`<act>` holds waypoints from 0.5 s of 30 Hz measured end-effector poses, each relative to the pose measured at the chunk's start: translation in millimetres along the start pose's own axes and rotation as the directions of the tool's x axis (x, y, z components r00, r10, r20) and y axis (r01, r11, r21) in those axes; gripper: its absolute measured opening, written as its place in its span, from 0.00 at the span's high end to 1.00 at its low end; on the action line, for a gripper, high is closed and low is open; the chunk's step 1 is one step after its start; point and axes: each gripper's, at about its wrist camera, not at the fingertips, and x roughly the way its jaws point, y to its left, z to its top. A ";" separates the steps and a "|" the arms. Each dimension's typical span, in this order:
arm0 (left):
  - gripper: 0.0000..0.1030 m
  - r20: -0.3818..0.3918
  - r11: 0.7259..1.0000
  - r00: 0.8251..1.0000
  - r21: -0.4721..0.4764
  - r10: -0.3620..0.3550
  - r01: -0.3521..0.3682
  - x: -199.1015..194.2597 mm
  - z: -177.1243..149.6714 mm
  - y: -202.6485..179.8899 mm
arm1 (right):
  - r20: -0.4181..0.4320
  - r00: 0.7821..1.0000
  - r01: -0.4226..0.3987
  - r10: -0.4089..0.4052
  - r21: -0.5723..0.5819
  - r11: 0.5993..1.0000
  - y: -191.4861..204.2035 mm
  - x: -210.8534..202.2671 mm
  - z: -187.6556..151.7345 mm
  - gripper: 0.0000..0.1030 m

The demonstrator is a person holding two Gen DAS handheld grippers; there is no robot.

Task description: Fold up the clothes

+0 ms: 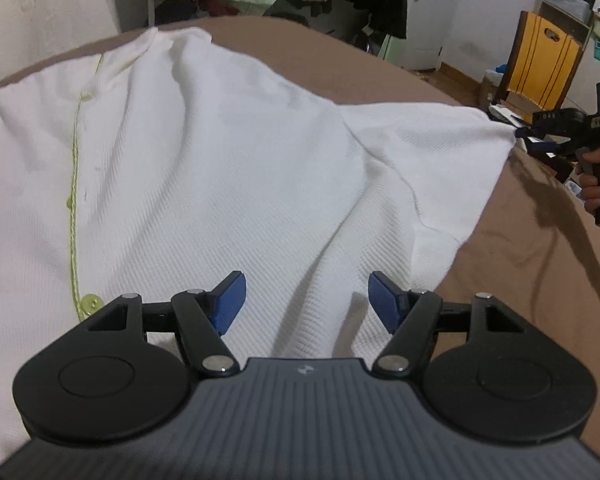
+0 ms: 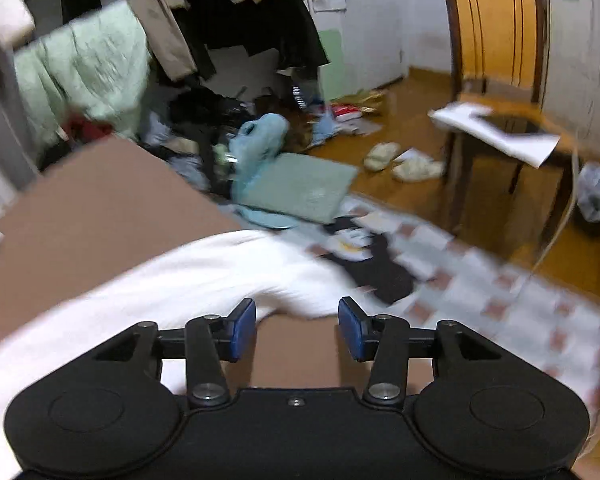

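We are working on a white shirt [image 1: 219, 168] that is lying spread, still wrinkled, over a brown bed [image 1: 520, 248]; its yellow-green button placket [image 1: 75, 200] is running along the left, and its sleeve [image 1: 428, 160] is reaching out to the right. Our left tongs [image 1: 304, 300] are hovering open just over the near body of the shirt, a raised crease lying between the blue pads, nothing pinched. Farther right, our right tongs [image 2: 297, 330] are standing open as well, with only bare brown bed between the pads and the sleeve's edge [image 2: 227, 272] lying just beyond them; from the left wrist view they are sitting just beside the sleeve's far tip. The step we are judging to be in hand is bringing that sleeve inward across the body. To do it well, we are suggesting closing the right tongs on the cuff edge only, one layer, and carrying it low and flat toward the placket, while the left tongs are pressing or pinning the body so the cloth is not dragging.
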 end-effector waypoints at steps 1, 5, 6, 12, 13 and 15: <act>0.35 0.000 1.000 1.000 0.005 0.003 -0.003 -1.8 0.8 -0.7 | 0.000 0.999 -0.049 0.049 0.034 0.998 2.9 -3.9 -2.7 0.48; 0.35 -0.004 1.000 1.000 0.023 0.015 -0.015 -9.0 4.0 -3.0 | -0.072 0.971 -0.223 0.227 0.060 0.973 41.8 -25.4 -30.9 0.48; 0.35 -0.010 0.999 1.000 0.026 0.023 -0.023 -11.2 3.9 -2.6 | -0.104 0.955 -0.273 0.277 0.051 0.961 55.6 -31.2 -39.4 0.48; 0.32 -0.065 0.997 0.995 0.028 0.070 -0.068 -28.7 -0.4 8.1 | -0.334 0.820 -0.498 0.465 -0.015 0.867 140.7 -76.6 -113.7 0.47; 0.32 -0.077 0.997 0.994 0.029 0.078 -0.076 -32.4 -1.6 10.8 | -0.364 0.796 -0.524 0.483 -0.016 0.852 149.8 -82.4 -125.2 0.47; 0.32 -0.099 0.994 0.989 0.041 0.105 -0.102 -42.0 -4.7 17.5 | -0.419 0.751 -0.569 0.510 -0.019 0.822 165.9 -90.8 -146.2 0.47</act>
